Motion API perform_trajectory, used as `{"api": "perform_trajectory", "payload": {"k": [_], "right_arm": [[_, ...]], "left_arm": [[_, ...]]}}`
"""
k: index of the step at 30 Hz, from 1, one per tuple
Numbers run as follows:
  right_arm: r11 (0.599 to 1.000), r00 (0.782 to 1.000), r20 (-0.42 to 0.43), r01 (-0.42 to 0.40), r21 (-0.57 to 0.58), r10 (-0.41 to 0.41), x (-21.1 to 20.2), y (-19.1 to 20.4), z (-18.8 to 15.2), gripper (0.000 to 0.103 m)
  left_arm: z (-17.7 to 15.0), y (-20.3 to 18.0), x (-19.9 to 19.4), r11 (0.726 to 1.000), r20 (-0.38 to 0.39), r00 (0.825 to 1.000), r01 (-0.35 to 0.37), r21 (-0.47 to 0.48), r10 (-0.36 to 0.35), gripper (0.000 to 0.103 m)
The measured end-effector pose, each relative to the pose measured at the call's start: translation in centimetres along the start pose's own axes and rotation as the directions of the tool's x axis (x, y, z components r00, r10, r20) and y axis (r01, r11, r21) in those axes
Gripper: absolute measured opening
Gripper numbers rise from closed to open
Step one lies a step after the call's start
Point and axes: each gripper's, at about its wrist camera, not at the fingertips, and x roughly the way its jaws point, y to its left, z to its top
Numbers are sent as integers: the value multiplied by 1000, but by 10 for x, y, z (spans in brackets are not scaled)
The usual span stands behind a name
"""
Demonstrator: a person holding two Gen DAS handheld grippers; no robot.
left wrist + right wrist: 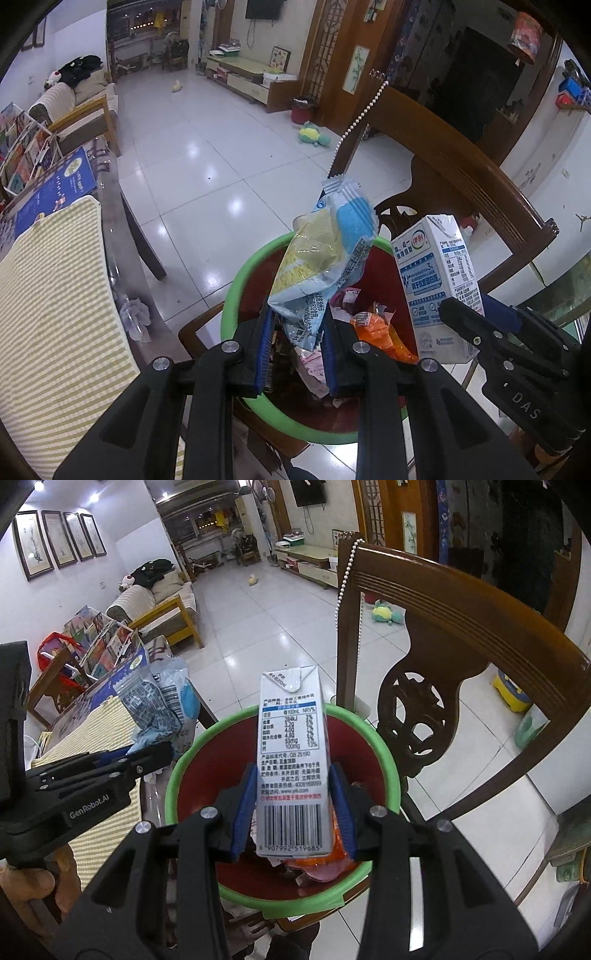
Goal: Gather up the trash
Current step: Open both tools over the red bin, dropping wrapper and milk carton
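Note:
A crumpled blue, white and yellow snack wrapper (325, 258) hangs over the green-rimmed red trash bin (236, 291), with my left gripper (297, 328) shut on its lower end. A white and blue milk carton (291, 760) stands upright between the blue pads of my right gripper (293, 805), which is shut on it above the same bin (388, 760). In the left wrist view the carton (439, 280) and right gripper (476, 325) show at the right. From the right wrist view, the left gripper (147, 755) and wrapper (159, 705) are at the left. Orange and pink wrappers (384, 332) lie in the bin.
A carved wooden chair (461, 657) stands right behind the bin, with a bead string (345, 579) hanging off it. A glass table with a yellow-striped cloth (55, 314) is to the left. A plush toy (314, 134) lies on the white tiled floor.

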Motion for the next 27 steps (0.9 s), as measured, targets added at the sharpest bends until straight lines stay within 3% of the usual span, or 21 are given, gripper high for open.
{"api": "perform_trajectory", "payload": {"k": [12, 15, 19, 27], "right_arm": [[1000, 1000, -21, 8, 4, -8, 12, -7, 3, 39], [1000, 1000, -16, 18, 18, -18, 10, -9, 3, 47], [999, 1000, 9, 23, 31, -23, 5, -7, 4, 58], [999, 999, 45, 15, 34, -16, -3, 19, 3, 82]], "left_arm": [[3, 2, 11, 1000, -27, 1000, 11, -13, -11, 25], [4, 5, 11, 1000, -20, 1000, 4, -22, -5, 53], [6, 15, 1, 999, 14, 1000, -13, -37, 13, 69], [-3, 44, -22, 997, 47, 998, -45, -62, 48, 78]]}}
